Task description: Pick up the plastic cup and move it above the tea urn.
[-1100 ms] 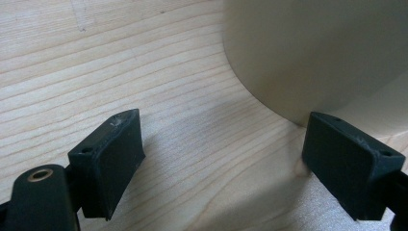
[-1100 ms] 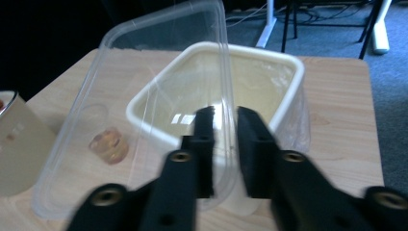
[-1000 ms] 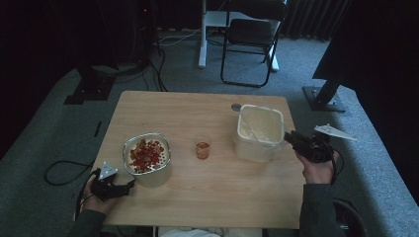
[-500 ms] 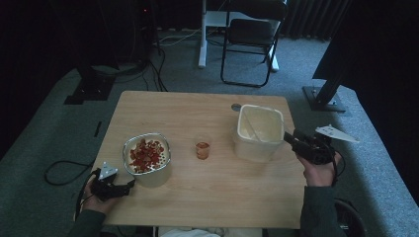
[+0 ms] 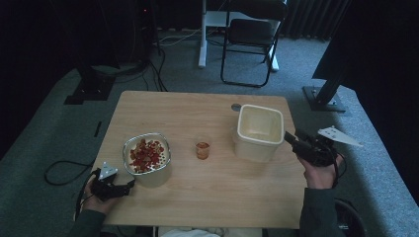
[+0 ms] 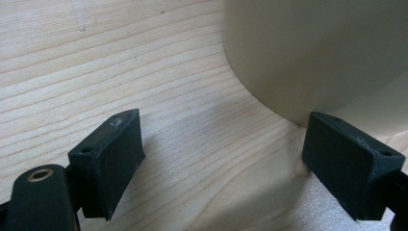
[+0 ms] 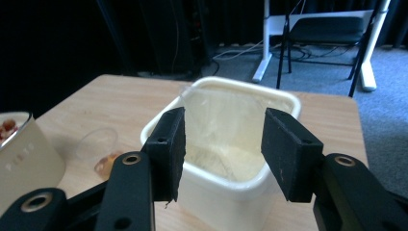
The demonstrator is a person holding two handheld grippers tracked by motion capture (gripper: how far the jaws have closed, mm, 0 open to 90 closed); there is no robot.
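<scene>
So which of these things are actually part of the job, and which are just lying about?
In use:
right gripper, jaws just opening
cream tub
left gripper
bowl of red pieces
small clear cup

Lying about:
folding chair
floor cables

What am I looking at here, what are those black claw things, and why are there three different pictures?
A person sits at a wooden table and holds a hand-operated claw in each hand; there is no robot. The high view looks down from above: the left claw rests by a tub of red pieces, and the right claw sits beside a cream container. A small clear cup stands between the two. The other two pictures come from cameras riding on each claw, looking along its black jaws. Both claws are open and hold nothing; the right one has just been opening, with nothing between its jaws.
</scene>
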